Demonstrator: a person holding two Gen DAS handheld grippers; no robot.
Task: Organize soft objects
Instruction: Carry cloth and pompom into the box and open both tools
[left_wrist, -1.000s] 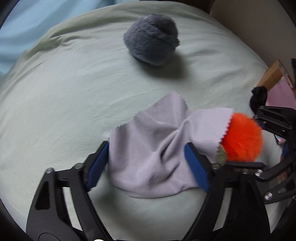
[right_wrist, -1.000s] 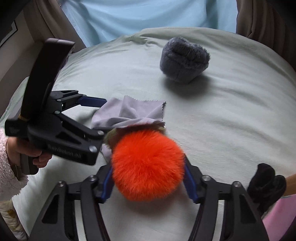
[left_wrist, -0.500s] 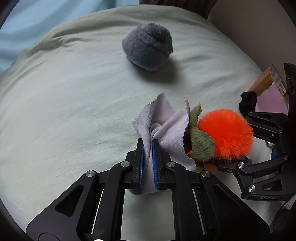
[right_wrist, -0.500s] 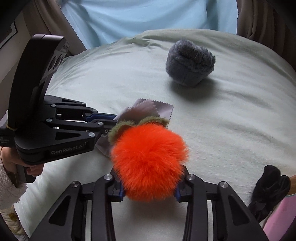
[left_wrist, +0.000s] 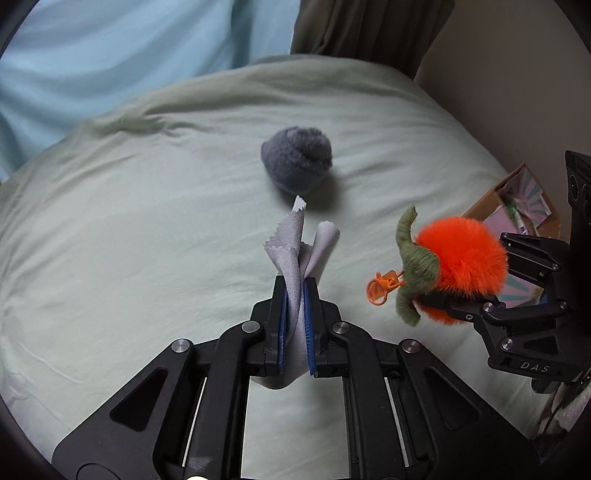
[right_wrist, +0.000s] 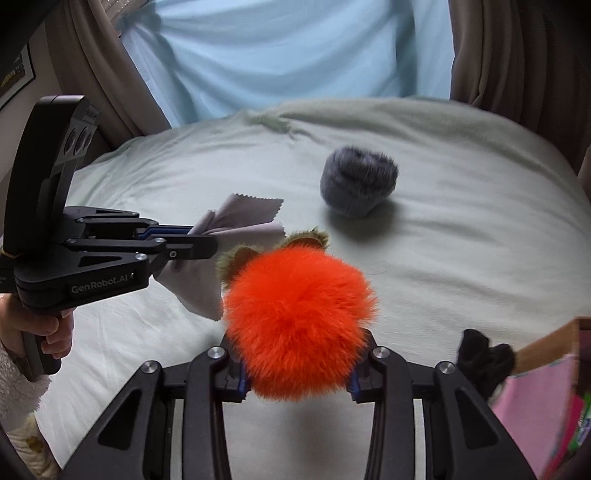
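My left gripper (left_wrist: 295, 291) is shut on a lilac cloth (left_wrist: 291, 251) and holds it above the pale green bed (left_wrist: 147, 240); the cloth also shows in the right wrist view (right_wrist: 243, 221). My right gripper (right_wrist: 297, 380) is shut on an orange pom-pom (right_wrist: 299, 325) with green leaves and an orange clip (left_wrist: 380, 288), lifted off the bed. The pom-pom also shows in the left wrist view (left_wrist: 465, 258). A grey fuzzy ball (left_wrist: 297, 164) lies on the bed beyond both grippers (right_wrist: 358, 184).
A black soft item (right_wrist: 484, 354) lies at the bed's right edge. A cardboard box (left_wrist: 517, 206) with pink and coloured items stands beside the bed on the right. Curtains (right_wrist: 280, 51) hang behind the bed.
My left gripper shut on the lilac cloth and lifted it off the bed. My right gripper shut on the orange pom-pom and raised it, uncovering its green leaves and clip.
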